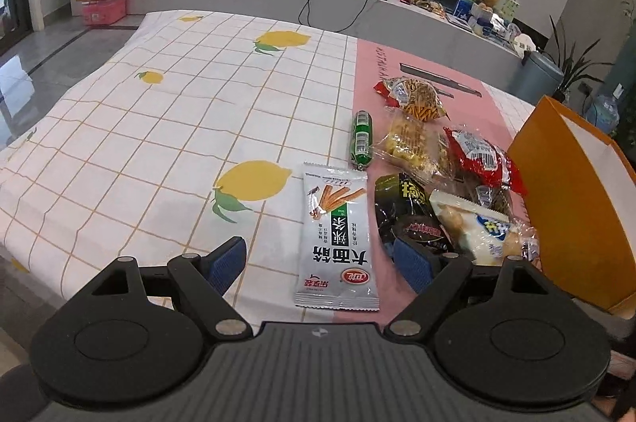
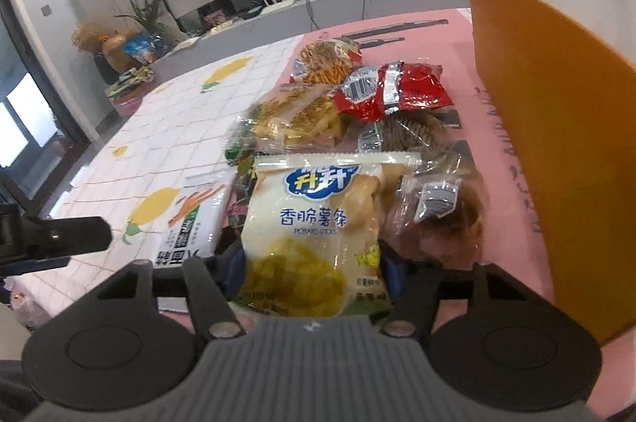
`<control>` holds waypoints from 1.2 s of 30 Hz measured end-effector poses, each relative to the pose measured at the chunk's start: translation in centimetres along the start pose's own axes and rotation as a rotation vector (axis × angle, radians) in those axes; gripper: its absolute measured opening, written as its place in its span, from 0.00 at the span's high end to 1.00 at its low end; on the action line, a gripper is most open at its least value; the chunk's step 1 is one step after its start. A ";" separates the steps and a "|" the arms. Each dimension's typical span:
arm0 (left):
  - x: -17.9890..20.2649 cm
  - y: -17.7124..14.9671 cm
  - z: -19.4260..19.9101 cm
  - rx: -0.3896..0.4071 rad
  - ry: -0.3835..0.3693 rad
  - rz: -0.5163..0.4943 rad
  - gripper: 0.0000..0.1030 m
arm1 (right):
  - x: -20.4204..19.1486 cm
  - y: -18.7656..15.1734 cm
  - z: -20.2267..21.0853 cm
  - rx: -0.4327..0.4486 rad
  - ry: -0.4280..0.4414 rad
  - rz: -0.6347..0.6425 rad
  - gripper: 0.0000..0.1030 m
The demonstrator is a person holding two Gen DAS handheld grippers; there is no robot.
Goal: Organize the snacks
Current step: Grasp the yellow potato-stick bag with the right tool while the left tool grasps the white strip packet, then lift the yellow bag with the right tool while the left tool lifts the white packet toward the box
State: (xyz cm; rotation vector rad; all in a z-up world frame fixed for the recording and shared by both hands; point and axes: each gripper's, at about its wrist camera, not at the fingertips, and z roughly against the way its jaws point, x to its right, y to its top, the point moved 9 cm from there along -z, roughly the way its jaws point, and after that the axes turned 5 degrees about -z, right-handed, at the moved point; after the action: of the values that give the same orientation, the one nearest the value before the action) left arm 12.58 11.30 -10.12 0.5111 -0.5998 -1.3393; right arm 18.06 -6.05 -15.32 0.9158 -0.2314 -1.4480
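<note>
Left tool (image 1: 320, 265): fingers spread apart, empty, over white foil spicy-strip packet (image 1: 337, 239).
Right tool (image 2: 312, 263): clamped on pale yellow potato-stick bag (image 2: 314, 223).
Bag position: in front of the snack pile, near orange paper box (image 2: 556, 143) on the desk.

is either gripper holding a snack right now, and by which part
The right gripper is shut on the pale yellow potato sticks bag, pinching its lower half from both sides. The left gripper is open, holding nothing.
</note>
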 end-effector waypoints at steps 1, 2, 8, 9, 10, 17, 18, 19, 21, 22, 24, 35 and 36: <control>0.1 0.0 -0.1 0.000 0.012 -0.013 0.05 | 0.0 0.1 0.4 0.003 0.009 0.001 0.41; 0.1 -0.1 -0.2 0.001 0.024 -0.029 0.05 | -0.1 0.1 0.7 0.006 0.014 0.002 0.41; 0.9 -0.6 -2.0 -0.030 0.076 -0.121 0.06 | -0.3 0.4 3.4 0.046 0.059 0.035 0.41; 1.0 -0.7 -2.3 -0.035 0.085 -0.132 0.06 | -0.3 0.5 3.7 0.052 0.061 0.038 0.41; 1.2 -0.8 -2.5 -0.037 0.097 -0.145 0.06 | -0.2 0.7 4.1 0.055 0.060 0.039 0.41; 2.3 -1.4 -3.5 -0.043 0.129 -0.217 0.06 | 0.4 1.4 5.1 0.069 0.075 0.010 0.41; 2.5 -1.4 -3.8 -0.046 0.134 -0.225 0.06 | 0.4 1.6 5.2 0.076 0.078 0.006 0.41; 2.6 -1.4 -4.0 -0.050 0.141 -0.232 0.06 | 0.4 1.8 5.4 0.094 0.082 0.002 0.41; 2.8 -1.2 -4.7 -0.062 0.158 -0.248 0.06 | 0.3 2.3 6.3 0.150 0.080 0.020 0.41; 2.9 -1.0 -5.2 -0.066 0.161 -0.250 0.06 | 0.2 2.6 6.7 0.176 0.075 0.040 0.41; 2.9 -0.7 -6.0 -0.080 0.167 -0.239 0.06 | 0.1 3.3 7.4 0.211 0.073 0.070 0.41; 2.4 0.9 -9.7 -0.058 0.163 -0.126 0.04 | 0.8 3.8 7.6 0.241 0.069 0.089 0.41; 2.2 0.9 -9.7 -0.056 0.157 -0.107 0.05 | 0.9 3.9 7.7 0.243 0.067 0.088 0.41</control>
State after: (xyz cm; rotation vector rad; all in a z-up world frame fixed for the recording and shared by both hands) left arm 19.99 9.28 -16.52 0.6034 -0.4097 -1.3984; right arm 16.14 -10.38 -8.11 1.1350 -0.3999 -1.3246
